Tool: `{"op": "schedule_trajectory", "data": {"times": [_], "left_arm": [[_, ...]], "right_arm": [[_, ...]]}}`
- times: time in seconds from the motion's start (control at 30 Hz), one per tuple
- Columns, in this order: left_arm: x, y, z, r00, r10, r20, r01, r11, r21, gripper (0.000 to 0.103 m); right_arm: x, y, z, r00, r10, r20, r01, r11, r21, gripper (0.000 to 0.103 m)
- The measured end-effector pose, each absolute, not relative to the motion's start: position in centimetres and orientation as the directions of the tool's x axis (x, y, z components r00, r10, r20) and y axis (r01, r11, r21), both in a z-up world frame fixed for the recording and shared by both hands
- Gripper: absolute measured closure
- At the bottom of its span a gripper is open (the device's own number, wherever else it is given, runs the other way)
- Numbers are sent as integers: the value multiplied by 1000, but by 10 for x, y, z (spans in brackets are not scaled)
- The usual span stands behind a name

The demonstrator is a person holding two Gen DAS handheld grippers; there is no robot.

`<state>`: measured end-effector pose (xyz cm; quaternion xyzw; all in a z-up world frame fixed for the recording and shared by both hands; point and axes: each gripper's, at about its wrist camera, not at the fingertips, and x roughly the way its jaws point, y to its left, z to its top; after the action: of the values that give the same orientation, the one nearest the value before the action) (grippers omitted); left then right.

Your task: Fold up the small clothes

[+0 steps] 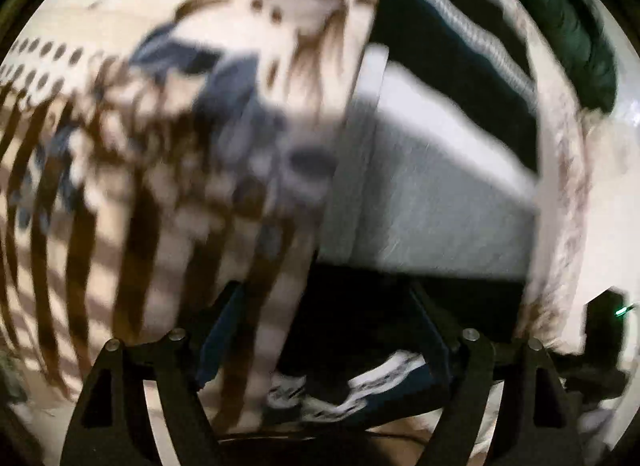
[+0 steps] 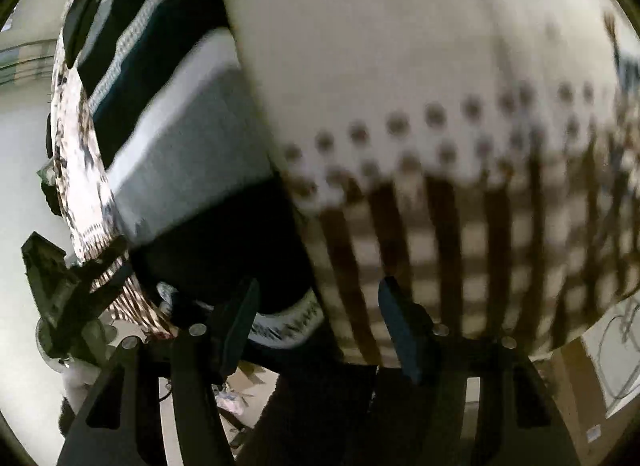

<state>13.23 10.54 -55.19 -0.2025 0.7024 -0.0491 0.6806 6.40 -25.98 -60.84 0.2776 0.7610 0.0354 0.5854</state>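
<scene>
Looking first at our left gripper [image 1: 320, 330], we see its jaws standing wide apart with nothing pinched between them; our right gripper [image 2: 320, 322] shows the same, spread wide and empty. Just beyond the fingertips in both views lies the striped garment [image 1: 420, 201], a folded knit piece banded in dark, white and grey, resting on a cream blanket [image 2: 400, 65] printed with brown stripes and dots. Both pictures are badly smeared, so we cannot tell exactly where the garment's near hem sits against the fingers. Our worry from here is a blind grab: closing now, we could catch blanket along with the knit, or take only the top layer and pull the fold open. The left view shows the blanket's blue and brown floral patch and a dark green cushion [image 1: 572, 33] beyond the garment; the right view alone shows the blanket's fringed edge [image 2: 80, 169] and the floor clutter below.
</scene>
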Motion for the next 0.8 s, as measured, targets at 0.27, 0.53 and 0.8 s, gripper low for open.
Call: {"op": "schedule_trajectory", "data": {"times": [0.27, 0.53, 0.8], "left_arm": [[106, 98, -530, 92, -331, -939, -149, 928, -342, 93], [95, 120, -534, 91, -278, -956, -130, 949, -288, 89], [97, 134, -555, 139, -568, -811, -251, 772, -584, 28]], "right_arm": [[40, -231, -626, -112, 495, -862, 379, 823, 423, 47], [33, -206, -606, -59, 465, -883, 336, 842, 421, 91], [41, -210, -610, -72, 495, -866, 288, 842, 457, 44]]}}
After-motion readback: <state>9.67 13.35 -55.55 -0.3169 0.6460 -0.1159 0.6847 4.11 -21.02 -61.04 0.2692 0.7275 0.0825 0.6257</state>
